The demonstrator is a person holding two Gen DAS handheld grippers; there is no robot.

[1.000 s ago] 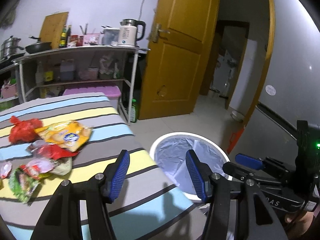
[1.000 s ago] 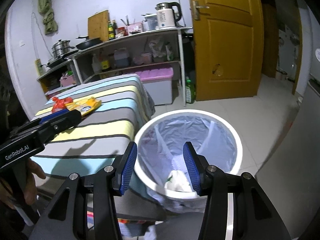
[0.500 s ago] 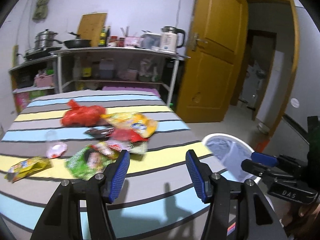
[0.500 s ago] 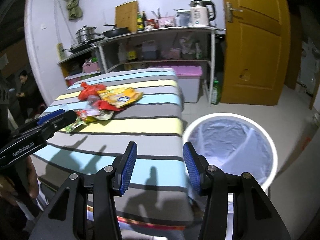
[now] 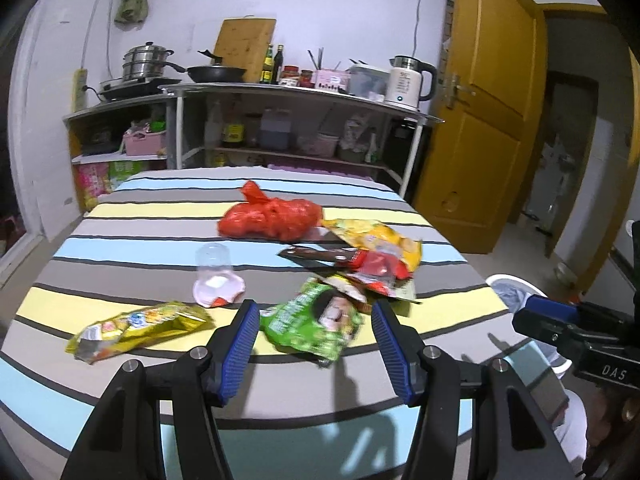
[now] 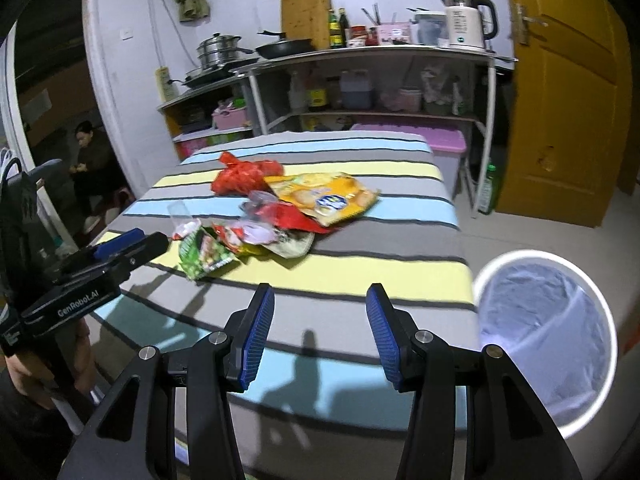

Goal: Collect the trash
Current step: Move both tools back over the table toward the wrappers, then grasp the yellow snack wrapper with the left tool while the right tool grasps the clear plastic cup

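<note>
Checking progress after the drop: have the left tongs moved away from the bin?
Yes. The left tongs swung leftward from the trash bin to face the green wrapper.

I see my right gripper [image 6: 320,334] above the near edge of the striped surface [image 6: 360,272], jaws apart and holding nothing. Wrappers lie heaped mid-surface: a green packet [image 6: 202,258], a yellow bag [image 6: 324,198], a red plastic bag [image 6: 242,174]. The lined trash bin [image 6: 546,338] stands just beside the surface, right. The left gripper [image 6: 120,246] enters from the left.
</note>
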